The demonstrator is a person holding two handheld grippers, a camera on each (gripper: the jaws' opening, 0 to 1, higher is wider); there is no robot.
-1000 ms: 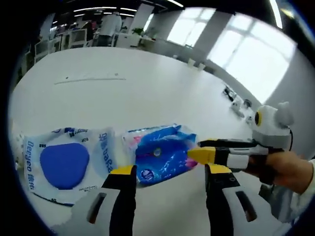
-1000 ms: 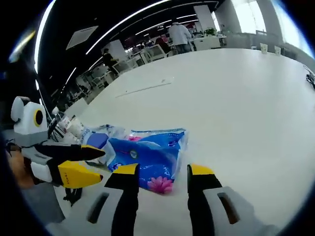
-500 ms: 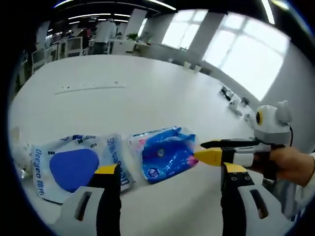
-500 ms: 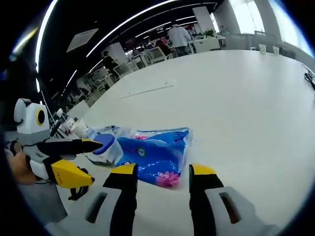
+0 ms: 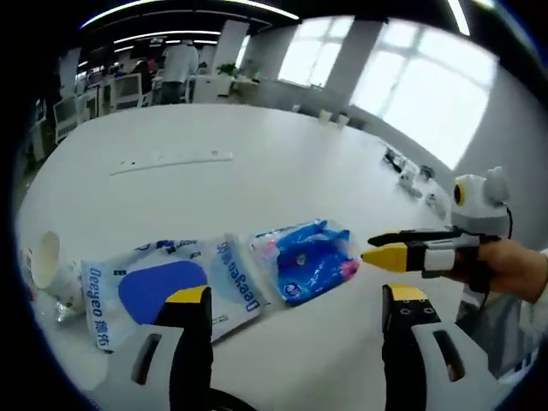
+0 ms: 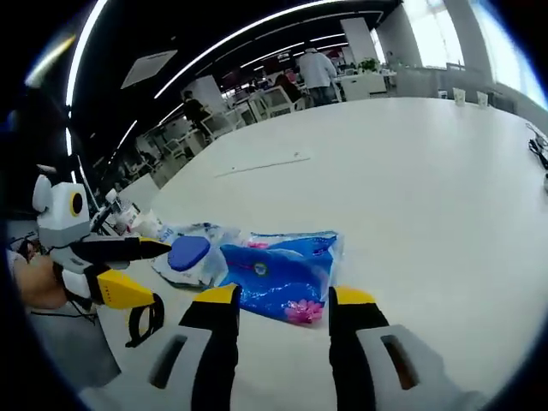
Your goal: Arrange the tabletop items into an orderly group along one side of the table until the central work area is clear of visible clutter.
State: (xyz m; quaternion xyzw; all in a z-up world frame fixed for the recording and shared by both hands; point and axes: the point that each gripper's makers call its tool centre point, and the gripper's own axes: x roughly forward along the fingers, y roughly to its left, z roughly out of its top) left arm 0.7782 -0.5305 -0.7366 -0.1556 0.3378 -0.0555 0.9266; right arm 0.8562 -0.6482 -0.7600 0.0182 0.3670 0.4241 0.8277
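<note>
Now the left gripper (image 5: 291, 300) hangs wide open above the white table (image 5: 257, 163), the white wipes pack (image 5: 163, 287) just ahead of its left finger. Right gripper (image 6: 282, 301), jaws parted and empty, sits just short of the blue tissue pack (image 6: 278, 274). Bright windows (image 5: 411, 94) and office desks (image 6: 351, 84) lie beyond.
</note>
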